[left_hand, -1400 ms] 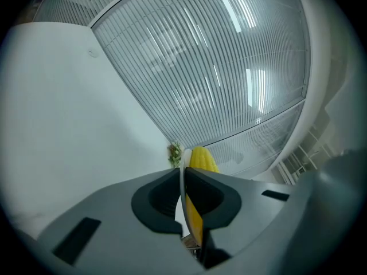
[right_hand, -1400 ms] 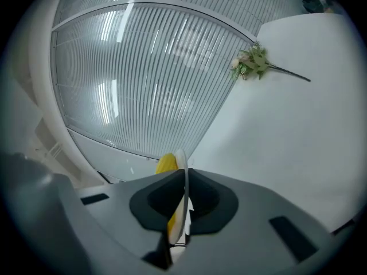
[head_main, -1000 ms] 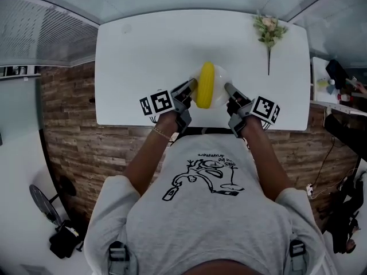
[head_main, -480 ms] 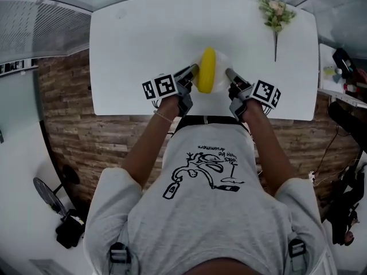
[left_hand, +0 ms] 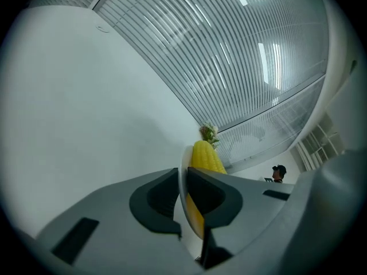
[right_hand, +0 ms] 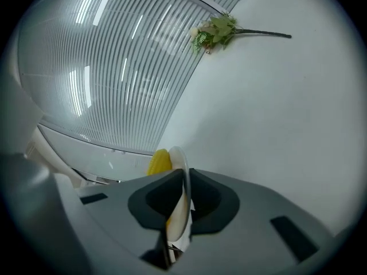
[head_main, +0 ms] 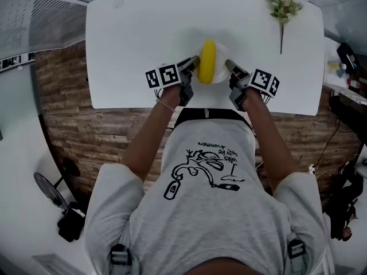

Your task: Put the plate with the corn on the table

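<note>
While both grippers pinch opposite edges of the plate [head_main: 220, 72], the main hazard is tilt. The corn [head_main: 207, 61] rests loose on the plate, its length pointing away from me, and I judge it would roll off sideways should one side dip below the other. A second risk is the thin rim slipping out, since each grip takes only its edge. Letting go before the base sits flat on the worktop [head_main: 137, 39] would drop it. My left gripper [head_main: 196, 63] has its fingers [left_hand: 153, 198] closed on the plate's left rim, and my right gripper [head_main: 227, 65] is closed likewise on the right rim. Plate and corn thus lie between the two, over the near middle of the worktop. Whether the base touches the surface, no view shows. A flower sprig [head_main: 282, 6] lies well apart, at the far right corner.
</note>
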A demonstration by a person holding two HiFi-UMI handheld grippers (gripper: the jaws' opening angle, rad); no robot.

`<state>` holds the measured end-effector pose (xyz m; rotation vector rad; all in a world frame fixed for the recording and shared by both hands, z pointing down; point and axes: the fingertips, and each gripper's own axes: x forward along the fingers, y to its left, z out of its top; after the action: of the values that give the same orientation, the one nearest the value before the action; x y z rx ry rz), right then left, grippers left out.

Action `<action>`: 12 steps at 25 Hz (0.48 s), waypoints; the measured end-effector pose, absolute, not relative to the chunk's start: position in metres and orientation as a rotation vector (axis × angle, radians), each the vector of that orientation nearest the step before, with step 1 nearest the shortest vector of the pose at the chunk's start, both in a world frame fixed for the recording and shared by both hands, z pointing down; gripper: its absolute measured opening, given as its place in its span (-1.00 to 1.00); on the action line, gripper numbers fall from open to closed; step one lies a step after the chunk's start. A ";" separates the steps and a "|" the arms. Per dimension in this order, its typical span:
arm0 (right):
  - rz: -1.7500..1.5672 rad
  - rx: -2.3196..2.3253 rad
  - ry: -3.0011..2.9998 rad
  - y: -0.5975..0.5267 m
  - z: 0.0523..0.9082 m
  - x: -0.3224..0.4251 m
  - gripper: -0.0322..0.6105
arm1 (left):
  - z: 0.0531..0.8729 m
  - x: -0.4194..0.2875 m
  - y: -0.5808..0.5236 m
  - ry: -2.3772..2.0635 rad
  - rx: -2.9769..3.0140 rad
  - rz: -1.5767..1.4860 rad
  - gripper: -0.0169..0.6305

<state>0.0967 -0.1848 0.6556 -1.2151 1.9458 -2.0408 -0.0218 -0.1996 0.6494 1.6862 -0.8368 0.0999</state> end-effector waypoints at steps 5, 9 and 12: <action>-2.064 -1.248 1.944 -0.186 0.674 0.096 -0.76 | 0.668 -0.023 -0.202 -0.847 1.692 0.132 -0.77; -2.075 -1.274 1.946 -0.187 0.685 0.096 -0.75 | 0.678 -0.022 -0.203 -0.851 1.693 0.147 -0.76; -2.083 -1.286 1.944 -0.187 0.690 0.096 -0.75 | 0.684 -0.023 -0.203 -0.851 1.689 0.163 -0.76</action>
<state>0.0958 -0.1867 0.6898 -1.2856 1.9436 -2.0832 -0.0226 -0.2027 0.6835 1.6885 -0.8511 0.1627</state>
